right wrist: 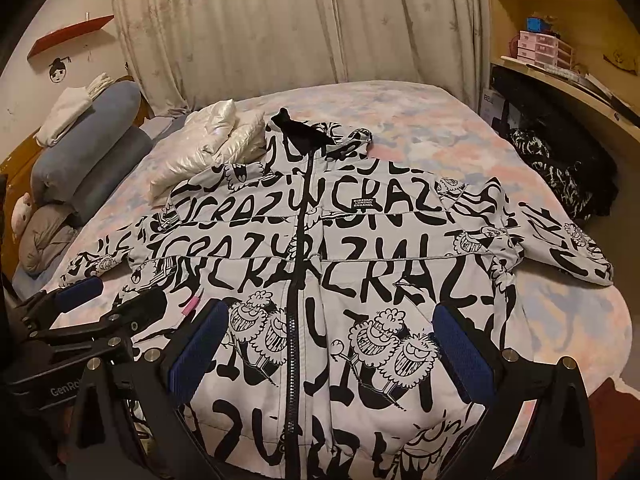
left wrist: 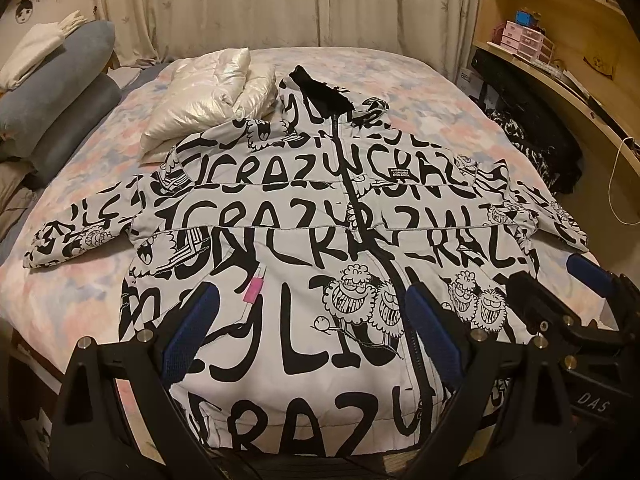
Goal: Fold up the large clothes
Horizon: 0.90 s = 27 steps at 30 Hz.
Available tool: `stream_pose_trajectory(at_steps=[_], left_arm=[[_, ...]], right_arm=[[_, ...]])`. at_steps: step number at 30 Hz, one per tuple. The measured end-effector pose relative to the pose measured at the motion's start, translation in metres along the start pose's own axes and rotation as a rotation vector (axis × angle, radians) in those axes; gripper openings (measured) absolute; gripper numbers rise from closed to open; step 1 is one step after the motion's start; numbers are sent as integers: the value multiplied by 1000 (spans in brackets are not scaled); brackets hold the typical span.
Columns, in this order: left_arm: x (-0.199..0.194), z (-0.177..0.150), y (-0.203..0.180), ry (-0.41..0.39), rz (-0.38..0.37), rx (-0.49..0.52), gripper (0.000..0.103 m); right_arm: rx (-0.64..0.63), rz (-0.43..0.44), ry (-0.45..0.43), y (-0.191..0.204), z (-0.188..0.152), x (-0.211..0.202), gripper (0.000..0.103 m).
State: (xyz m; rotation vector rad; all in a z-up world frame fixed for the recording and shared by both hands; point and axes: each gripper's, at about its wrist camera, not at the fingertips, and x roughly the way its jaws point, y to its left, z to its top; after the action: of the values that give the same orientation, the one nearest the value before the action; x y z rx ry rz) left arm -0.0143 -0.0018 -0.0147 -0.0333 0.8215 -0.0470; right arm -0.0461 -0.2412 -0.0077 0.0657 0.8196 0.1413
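Note:
A large white jacket point(left wrist: 304, 216) with black "CRAZY" lettering and cartoon faces lies flat and zipped on the bed, sleeves spread to both sides, hood at the far end; it also shows in the right wrist view point(right wrist: 360, 240). My left gripper point(left wrist: 312, 332) is open above the jacket's lower hem, holding nothing. My right gripper point(right wrist: 332, 352) is open above the lower front near the zipper, holding nothing. Each gripper shows at the edge of the other's view, the right gripper point(left wrist: 560, 280) and the left gripper point(right wrist: 108, 300).
The bed point(left wrist: 80, 300) has a pastel floral sheet. A folded shiny white puffer garment point(left wrist: 212, 100) lies by the hood. Blue-grey pillows point(left wrist: 60, 92) are stacked at left. A wooden desk with shelves point(left wrist: 568, 64) and dark clothes point(left wrist: 532, 148) stand at right. Curtains hang behind.

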Motion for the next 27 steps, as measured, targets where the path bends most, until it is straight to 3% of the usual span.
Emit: stream_pose_trajectory(at_steps=[13,20,27], left_arm=[[9,33,-14,25,-10,17,93],[14,63,-31,33,-67,40,93],[0,108,-63,-86,-117,94,93]], right_arm=[[-39,-40,-11,-3,18,3,103],[-106,-145,-61,-6,46,-8,103],[-129,-240,-129,-36,87,-32,103]])
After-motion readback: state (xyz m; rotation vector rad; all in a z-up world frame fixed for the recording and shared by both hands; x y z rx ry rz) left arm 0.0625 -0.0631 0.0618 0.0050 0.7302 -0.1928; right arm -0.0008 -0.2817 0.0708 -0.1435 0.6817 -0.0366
